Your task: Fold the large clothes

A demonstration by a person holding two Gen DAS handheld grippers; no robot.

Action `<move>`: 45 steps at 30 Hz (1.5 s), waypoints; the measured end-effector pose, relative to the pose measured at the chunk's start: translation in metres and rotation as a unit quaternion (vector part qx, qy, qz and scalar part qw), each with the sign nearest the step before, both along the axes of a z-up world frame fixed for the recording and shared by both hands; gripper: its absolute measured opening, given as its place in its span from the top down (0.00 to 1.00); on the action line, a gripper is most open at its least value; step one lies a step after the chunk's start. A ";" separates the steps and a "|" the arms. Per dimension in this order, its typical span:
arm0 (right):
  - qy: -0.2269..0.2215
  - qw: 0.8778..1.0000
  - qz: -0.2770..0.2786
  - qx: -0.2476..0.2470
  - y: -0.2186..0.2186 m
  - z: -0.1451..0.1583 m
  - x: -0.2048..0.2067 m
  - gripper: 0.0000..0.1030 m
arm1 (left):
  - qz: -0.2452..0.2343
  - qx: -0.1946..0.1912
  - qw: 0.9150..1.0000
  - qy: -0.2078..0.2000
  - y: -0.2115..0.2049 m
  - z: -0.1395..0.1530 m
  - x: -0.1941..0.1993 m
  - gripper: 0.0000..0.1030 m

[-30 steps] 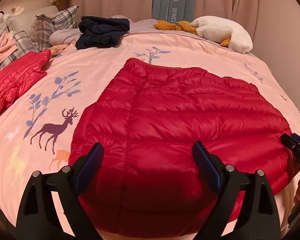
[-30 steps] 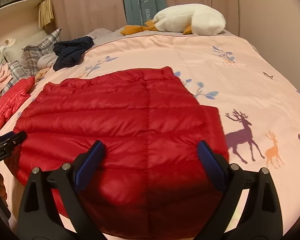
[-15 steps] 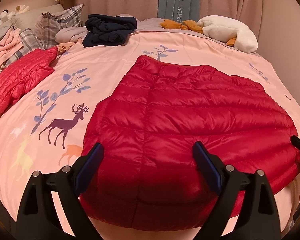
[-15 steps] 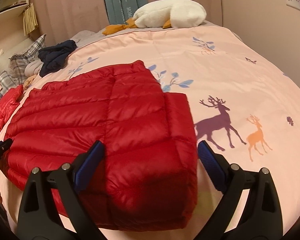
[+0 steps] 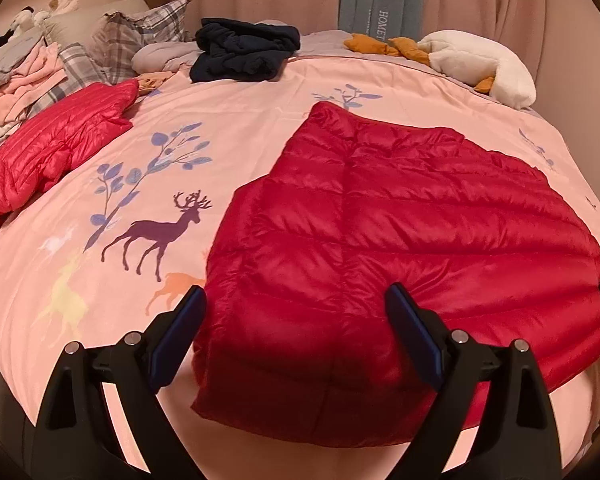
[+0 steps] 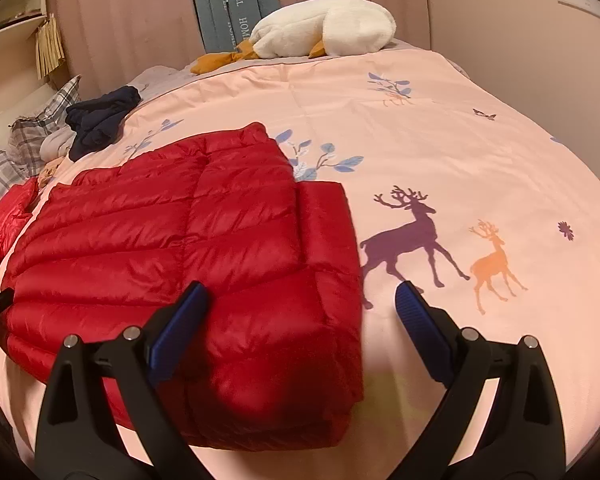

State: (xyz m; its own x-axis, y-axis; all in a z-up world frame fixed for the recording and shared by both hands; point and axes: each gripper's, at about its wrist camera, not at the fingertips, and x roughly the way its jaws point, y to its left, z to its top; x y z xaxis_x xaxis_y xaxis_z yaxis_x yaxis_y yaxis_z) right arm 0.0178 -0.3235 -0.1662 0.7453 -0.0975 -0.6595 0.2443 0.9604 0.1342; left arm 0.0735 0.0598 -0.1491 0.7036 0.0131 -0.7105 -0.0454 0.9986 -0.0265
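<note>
You are facing a bed [image 5: 260, 92] covered by a pink duvet printed with deer and leafy branches, with pinkish curtains [image 6: 140, 20] and a blue-grey hanging panel behind it. A red puffer jacket [image 5: 400, 232] lies flat and partly folded near the bed's front edge (one side is turned over on itself). Your left tool [image 5: 296, 332] hovers above its near hem, prongs spread wide, holding nothing. Your right tool [image 6: 300, 320] is likewise spread apart, straddling the jacket's folded right edge. Further back lie a second red jacket [image 5: 48, 152], a dark navy garment [image 5: 244, 54], plaid pillows [image 5: 140, 32] and a white plush goose [image 6: 324, 26].
</note>
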 end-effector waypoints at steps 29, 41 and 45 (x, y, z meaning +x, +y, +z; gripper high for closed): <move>0.004 1.000 -0.023 -0.002 -0.012 0.000 -0.004 0.06 | 0.021 0.004 1.000 0.006 0.017 -0.002 -0.003 0.11; 0.005 1.000 -0.029 -0.004 -0.015 0.001 -0.007 0.06 | 0.022 0.006 1.000 0.005 0.020 -0.002 -0.005 0.11; 0.006 1.000 -0.030 -0.005 -0.017 0.001 -0.007 0.06 | 0.022 0.006 1.000 0.006 0.021 -0.002 -0.006 0.11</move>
State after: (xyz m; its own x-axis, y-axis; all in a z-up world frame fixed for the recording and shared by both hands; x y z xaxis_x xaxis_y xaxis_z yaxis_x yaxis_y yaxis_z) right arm 0.0105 -0.3401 -0.1648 0.7301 -0.1481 -0.6671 0.3028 0.9453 0.1215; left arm 0.0675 0.0806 -0.1514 0.6940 0.0518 -0.7181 -0.0893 0.9959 -0.0144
